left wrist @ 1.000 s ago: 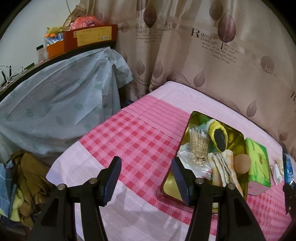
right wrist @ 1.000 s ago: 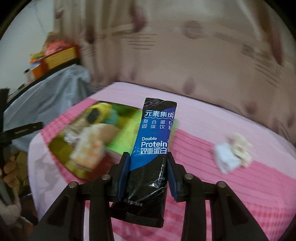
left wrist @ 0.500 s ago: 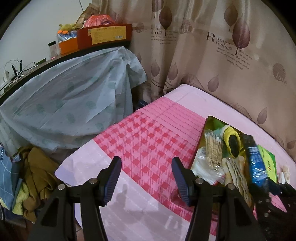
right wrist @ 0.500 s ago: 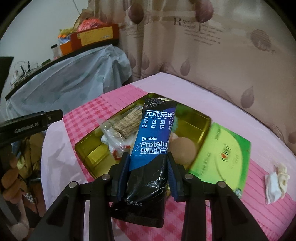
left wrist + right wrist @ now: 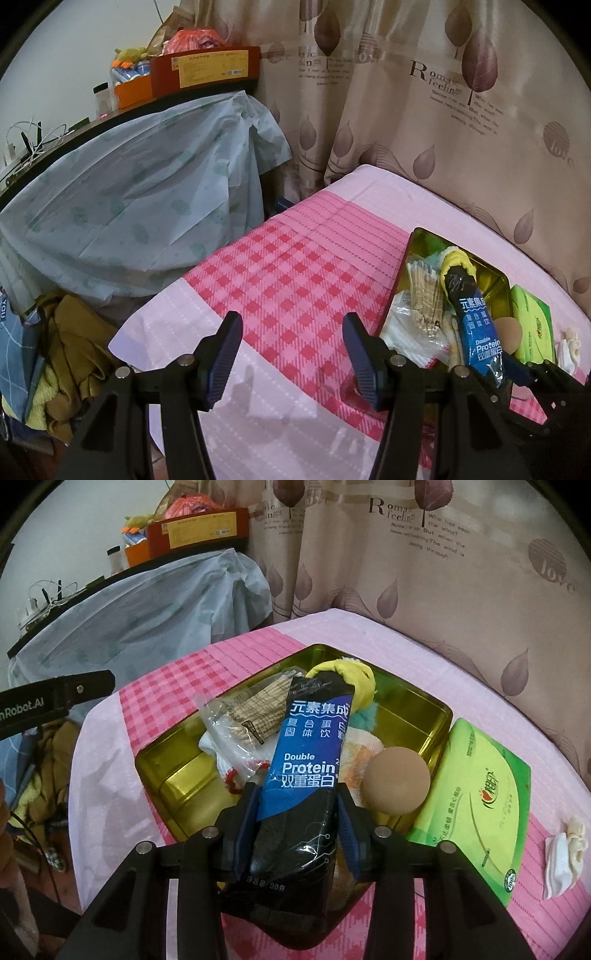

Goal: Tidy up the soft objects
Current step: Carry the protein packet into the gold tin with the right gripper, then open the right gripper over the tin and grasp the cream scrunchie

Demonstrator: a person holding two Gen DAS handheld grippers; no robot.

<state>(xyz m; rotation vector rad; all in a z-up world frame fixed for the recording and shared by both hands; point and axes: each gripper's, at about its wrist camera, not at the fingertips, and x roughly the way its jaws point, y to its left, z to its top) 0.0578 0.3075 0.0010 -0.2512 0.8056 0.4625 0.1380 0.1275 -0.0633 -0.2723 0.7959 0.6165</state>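
Observation:
My right gripper (image 5: 297, 808) is shut on a blue and black protein pouch (image 5: 306, 753) and holds it over the gold tin tray (image 5: 436, 716), which lies on the pink bed. The pouch also shows in the left wrist view (image 5: 478, 328). In the tray lie a clear bag of straw-coloured items (image 5: 243, 720), a yellow soft toy (image 5: 354, 675), a striped cloth (image 5: 360, 760) and a tan ball (image 5: 397, 781). My left gripper (image 5: 291, 350) is open and empty above the checked cover, left of the tray (image 5: 491, 277).
A green tissue pack (image 5: 480, 801) lies right of the tray, with a crumpled white tissue (image 5: 561, 860) further right. A covered shelf (image 5: 129, 206) stands left of the bed. Clothes (image 5: 70, 354) are piled on the floor. A curtain (image 5: 424, 110) hangs behind.
My right gripper has carried the pouch leftwards from above the bed to over the tray and lower. The left gripper has swung slightly left, staying open.

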